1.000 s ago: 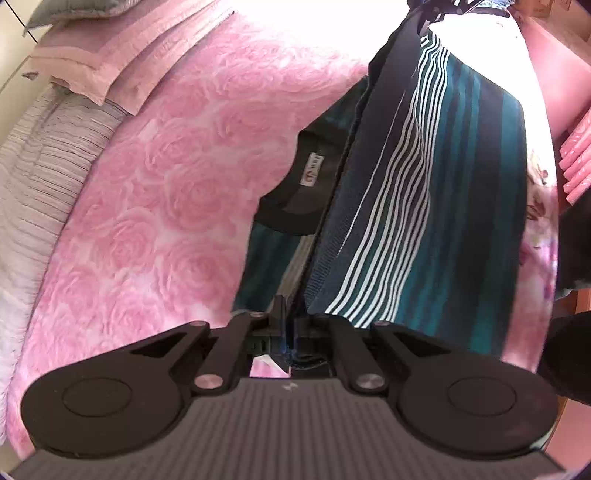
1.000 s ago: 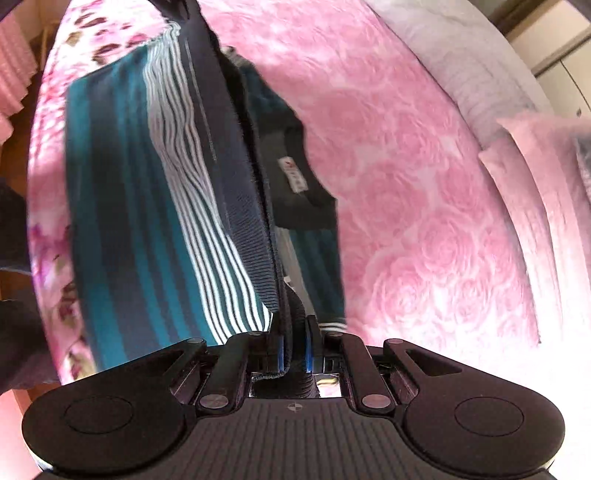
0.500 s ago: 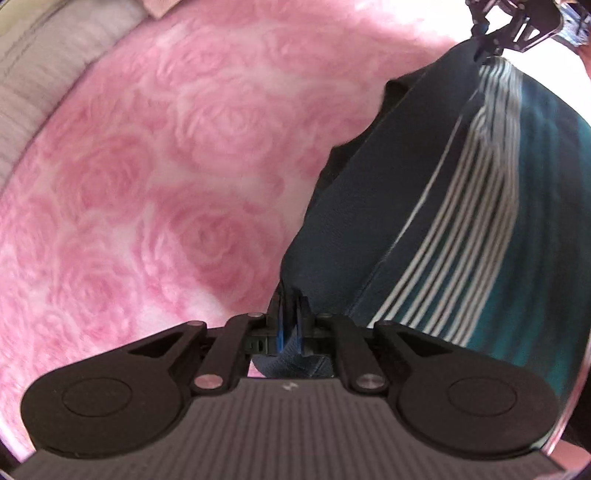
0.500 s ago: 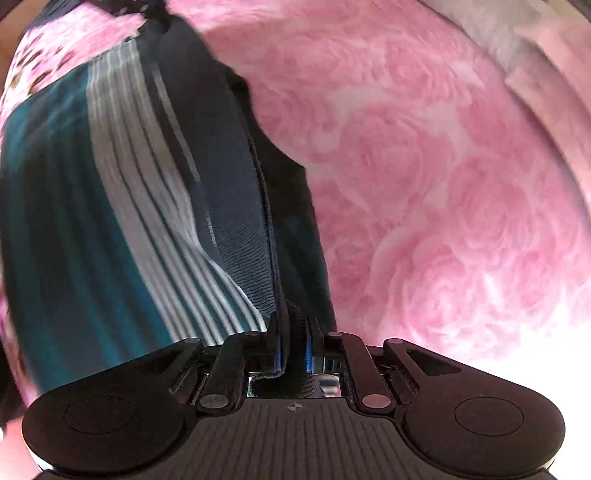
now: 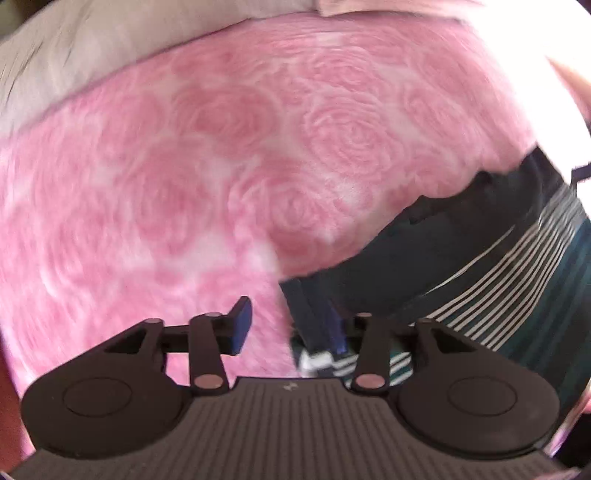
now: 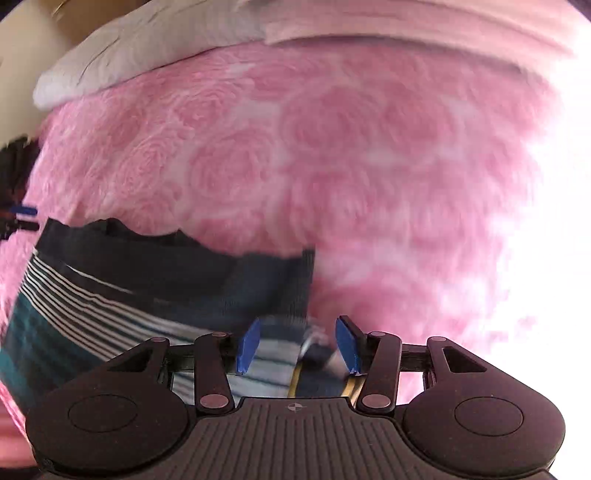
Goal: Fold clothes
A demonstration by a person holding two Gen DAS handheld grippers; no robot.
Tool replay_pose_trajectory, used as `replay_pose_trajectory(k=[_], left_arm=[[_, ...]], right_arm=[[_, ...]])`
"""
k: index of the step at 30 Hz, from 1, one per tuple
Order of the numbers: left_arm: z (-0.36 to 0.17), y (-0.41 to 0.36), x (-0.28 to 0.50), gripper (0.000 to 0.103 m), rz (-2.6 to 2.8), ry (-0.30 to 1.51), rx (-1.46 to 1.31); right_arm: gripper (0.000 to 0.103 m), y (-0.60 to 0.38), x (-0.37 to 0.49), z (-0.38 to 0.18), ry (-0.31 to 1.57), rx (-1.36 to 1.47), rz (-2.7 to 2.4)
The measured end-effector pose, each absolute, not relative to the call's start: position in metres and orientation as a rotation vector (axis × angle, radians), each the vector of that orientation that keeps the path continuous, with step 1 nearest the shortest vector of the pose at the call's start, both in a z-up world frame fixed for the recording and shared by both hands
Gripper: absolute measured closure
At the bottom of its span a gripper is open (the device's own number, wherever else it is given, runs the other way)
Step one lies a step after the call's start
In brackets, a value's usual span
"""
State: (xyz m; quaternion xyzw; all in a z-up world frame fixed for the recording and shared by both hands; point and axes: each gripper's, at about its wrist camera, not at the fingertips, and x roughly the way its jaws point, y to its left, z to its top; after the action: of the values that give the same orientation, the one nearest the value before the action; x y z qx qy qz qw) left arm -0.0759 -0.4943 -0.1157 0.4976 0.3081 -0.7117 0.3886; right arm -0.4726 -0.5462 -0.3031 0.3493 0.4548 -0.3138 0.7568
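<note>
A dark shirt with teal and white stripes lies folded on the pink rose bedspread. In the left wrist view the shirt point(image 5: 480, 258) fills the right side; my left gripper point(image 5: 288, 325) is open, its corner of the shirt lying by the right finger. In the right wrist view the shirt point(image 6: 129, 288) lies at the lower left; my right gripper point(image 6: 299, 345) is open over the shirt's right corner, the cloth lying loose between the blue pads point(image 6: 248, 345).
The pink rose bedspread point(image 5: 221, 166) spreads ahead in both views. A grey striped blanket point(image 5: 92, 55) and pink pillows point(image 6: 406, 26) lie at the far edge. The other gripper shows at the left edge of the right wrist view point(image 6: 20, 218).
Both grippers have opened and let go of the shirt's edge. The shirt, held up and folded over before, now lies flat on the bed.
</note>
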Motion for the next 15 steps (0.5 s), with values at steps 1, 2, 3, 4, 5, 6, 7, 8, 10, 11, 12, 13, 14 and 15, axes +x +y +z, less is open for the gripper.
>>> replay_pose_trajectory(k=[1, 2, 3, 4, 5, 6, 7, 8, 10, 11, 12, 13, 14, 15], left_arm=[[-0.12, -0.493, -0.075, 0.06, -1.799, 0.804, 1.26], [-0.124, -0.492, -0.074, 0.06, -1.788, 0.824, 1.254], [-0.129, -0.493, -0.074, 0.06, -1.78, 0.841, 1.248], [-0.133, -0.493, -0.074, 0.06, -1.771, 0.857, 1.242], [-0.138, -0.495, -0.074, 0.061, -1.765, 0.875, 1.228], [-0.143, -0.497, -0.075, 0.061, -1.758, 0.892, 1.214], [-0.145, -0.499, -0.075, 0.064, -1.754, 0.897, 1.198], [-0.146, -0.501, -0.075, 0.067, -1.752, 0.901, 1.18], [-0.148, -0.504, -0.075, 0.083, -1.749, 0.909, 1.144], [-0.148, -0.505, -0.075, 0.099, -1.75, 0.904, 1.146], [-0.147, -0.506, -0.076, 0.1, -1.752, 0.9, 1.149], [-0.147, -0.507, -0.077, 0.1, -1.753, 0.895, 1.152], [-0.145, -0.507, -0.077, 0.1, -1.76, 0.883, 1.155], [-0.142, -0.506, -0.078, 0.101, -1.763, 0.872, 1.155]], right_arm=[[0.054, -0.543, -0.477, -0.307, 0.972, 0.795, -0.693], [0.054, -0.542, -0.481, -0.31, 0.948, 0.829, -0.7], [0.054, -0.543, -0.484, -0.315, 0.92, 0.862, -0.707], [0.054, -0.544, -0.486, -0.32, 0.892, 0.896, -0.718], [0.054, -0.546, -0.488, -0.324, 0.865, 0.926, -0.731], [0.054, -0.549, -0.49, -0.328, 0.842, 0.953, -0.741], [0.054, -0.553, -0.491, -0.332, 0.819, 0.975, -0.754], [0.054, -0.556, -0.492, -0.336, 0.798, 0.993, -0.766], [0.054, -0.563, -0.492, -0.343, 0.757, 1.03, -0.785], [0.054, -0.567, -0.491, -0.346, 0.747, 1.048, -0.789], [0.054, -0.57, -0.489, -0.348, 0.746, 1.064, -0.789], [0.054, -0.573, -0.487, -0.35, 0.745, 1.08, -0.789], [0.072, -0.574, -0.483, -0.352, 0.755, 1.083, -0.782], [0.089, -0.575, -0.479, -0.351, 0.781, 1.066, -0.773]])
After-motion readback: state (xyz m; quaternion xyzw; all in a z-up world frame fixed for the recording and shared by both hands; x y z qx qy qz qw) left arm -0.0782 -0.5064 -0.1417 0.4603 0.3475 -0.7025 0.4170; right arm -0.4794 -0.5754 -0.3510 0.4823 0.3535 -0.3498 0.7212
